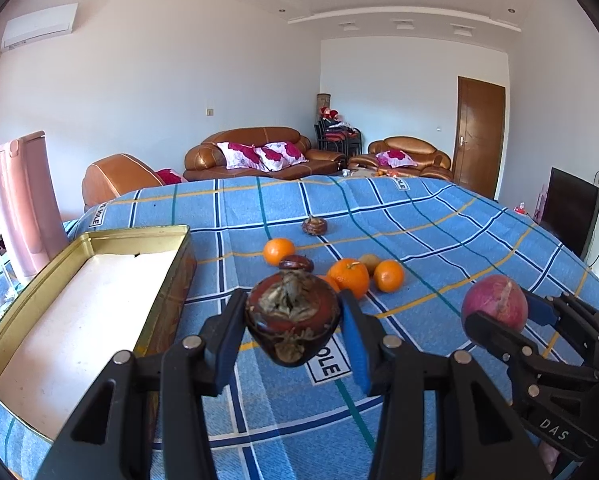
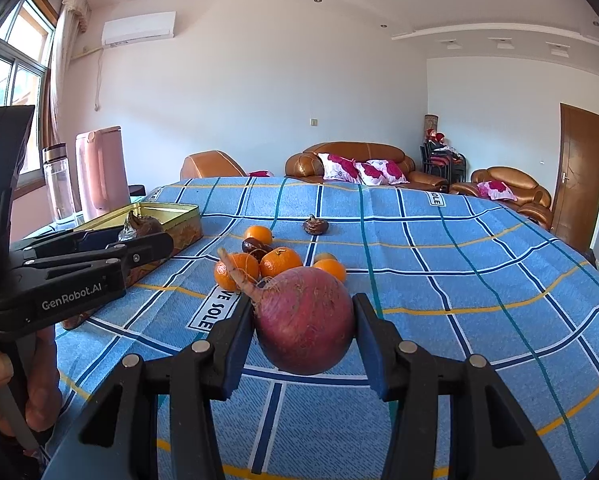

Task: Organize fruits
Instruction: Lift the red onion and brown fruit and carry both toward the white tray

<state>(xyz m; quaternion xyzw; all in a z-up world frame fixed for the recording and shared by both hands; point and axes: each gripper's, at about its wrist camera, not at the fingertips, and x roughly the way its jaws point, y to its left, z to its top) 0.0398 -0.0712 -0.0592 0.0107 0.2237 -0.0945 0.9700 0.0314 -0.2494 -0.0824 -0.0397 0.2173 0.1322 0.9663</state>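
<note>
Black tool (image 2: pixel 303 340), blue pads (image 2: pixel 235 344), silver screws (image 2: pixel 200 346)

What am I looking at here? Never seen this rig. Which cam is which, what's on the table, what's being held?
There is no robot arm: a person holds a two-finger clamp in each hand, each with a fisheye camera looking along its fingers.

The left wrist view shows the left gripper shut on a dark brown, dried-looking fruit. The right wrist view shows the right gripper shut on a round purple-red root with a tail.

Each clamp also appears in the other's view. On the blue checked tablecloth lie several oranges and a few small dark fruits. At the left sits an open gold tin with nothing visible in it.
</note>
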